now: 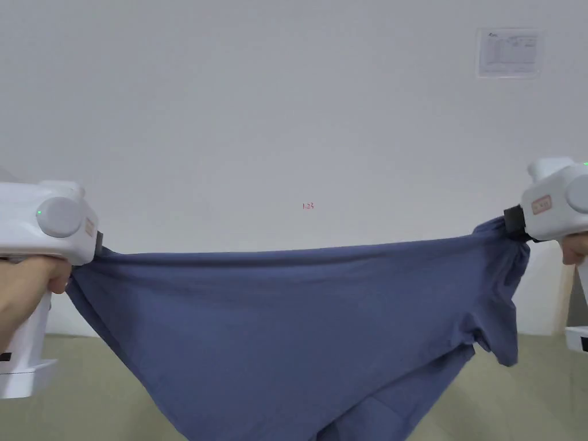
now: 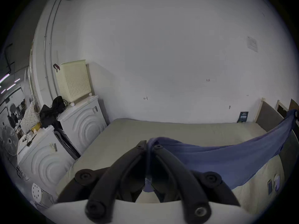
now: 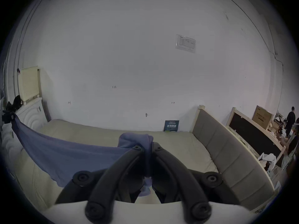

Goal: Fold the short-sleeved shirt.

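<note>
A blue short-sleeved shirt [image 1: 298, 321] hangs stretched in the air between both grippers, above a beige mattress [image 1: 80, 390]. My left gripper [image 1: 99, 248] is shut on its left end, with a hand around the white handle. My right gripper [image 1: 511, 227] is shut on the bunched right end, where a sleeve dangles below. In the left gripper view the black jaws [image 2: 149, 146] pinch blue cloth [image 2: 218, 161] that runs off to the right. In the right gripper view the jaws [image 3: 148, 146] clamp a bunched fold [image 3: 134, 138], and the shirt [image 3: 64, 154] runs left.
The mattress [image 3: 113, 133] lies against a white wall. A grey padded headboard [image 3: 226, 154] borders its right side. Two white washing machines [image 2: 80, 122] with a cream basket [image 2: 72, 80] stand to the left. People stand far off at the right [image 3: 291, 120].
</note>
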Demonstrator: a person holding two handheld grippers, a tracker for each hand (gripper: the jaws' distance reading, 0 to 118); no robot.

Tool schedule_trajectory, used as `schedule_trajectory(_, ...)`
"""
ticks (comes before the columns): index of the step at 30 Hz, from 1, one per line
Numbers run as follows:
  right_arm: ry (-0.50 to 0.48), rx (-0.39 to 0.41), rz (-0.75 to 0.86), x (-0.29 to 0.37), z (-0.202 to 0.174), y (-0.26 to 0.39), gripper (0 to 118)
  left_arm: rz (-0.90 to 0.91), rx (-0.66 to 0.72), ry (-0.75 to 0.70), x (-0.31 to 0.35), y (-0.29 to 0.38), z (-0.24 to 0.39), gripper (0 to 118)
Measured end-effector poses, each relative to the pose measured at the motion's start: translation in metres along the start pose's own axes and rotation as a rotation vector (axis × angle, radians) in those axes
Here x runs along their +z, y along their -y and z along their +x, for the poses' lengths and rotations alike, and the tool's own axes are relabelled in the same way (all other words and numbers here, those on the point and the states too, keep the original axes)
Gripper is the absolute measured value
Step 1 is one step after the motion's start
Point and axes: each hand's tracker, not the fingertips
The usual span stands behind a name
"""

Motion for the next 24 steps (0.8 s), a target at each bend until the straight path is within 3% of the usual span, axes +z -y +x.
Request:
schedule_trajectory(11, 0.052, -0.011, -0.017, -0.081, -0.026, 0.035, 9, -0.014, 0.009, -0.052, -0.079, 0.051, 0.023, 2)
schedule_trajectory(15, 0.050, 0.039, -0.054, -0.088, -0.033, 0.091, 9, -0.092, -0.014, -0.031, -0.089, 0.102, 0.027, 2)
schedule_trajectory(24, -0.059, -0.003, -0.296, -0.008, -0.003, 0.279, 9, -0.315, -0.064, 0.076, -0.036, 0.269, -0.011, 2)
